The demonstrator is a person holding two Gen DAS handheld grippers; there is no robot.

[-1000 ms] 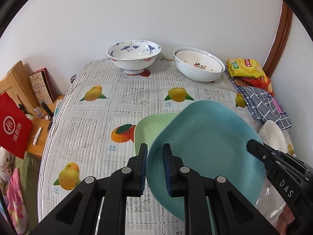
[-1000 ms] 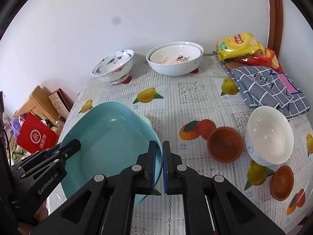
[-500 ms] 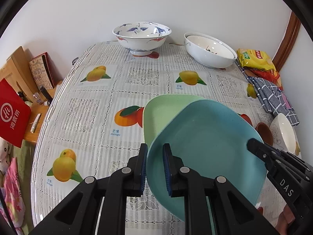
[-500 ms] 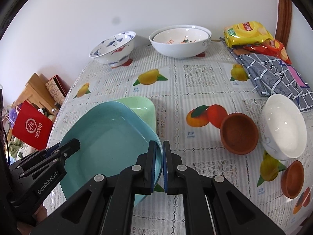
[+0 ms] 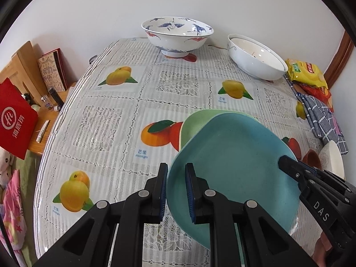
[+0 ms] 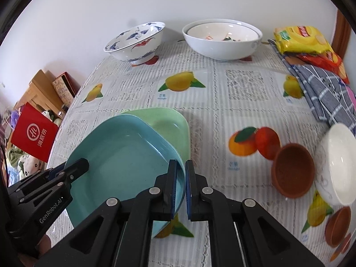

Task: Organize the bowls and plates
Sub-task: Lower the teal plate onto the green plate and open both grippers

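Observation:
Both grippers hold a teal square plate (image 5: 231, 162) by opposite rims. My left gripper (image 5: 176, 191) is shut on its left rim. My right gripper (image 6: 181, 184) is shut on its right rim and also shows in the left wrist view (image 5: 289, 162). The teal plate (image 6: 120, 155) hangs low and tilted over a pale green square plate (image 6: 169, 122) that lies on the table (image 5: 106, 120); its far edge covers most of the green plate (image 5: 195, 122). I cannot tell whether the two plates touch.
A blue-patterned bowl (image 5: 176, 34) and stacked white bowls (image 5: 255, 60) stand at the back. A white bowl (image 6: 338, 162), a brown bowl (image 6: 292, 169) and small brown dishes (image 6: 338, 224) sit at right. Snack packets (image 6: 302, 40) and a checked cloth (image 6: 327, 93) lie back right. Clutter sits beyond the left table edge.
Both grippers have carried the teal plate forward and lower, nearer the table. It now overlaps more of the green plate. Both grips are unchanged.

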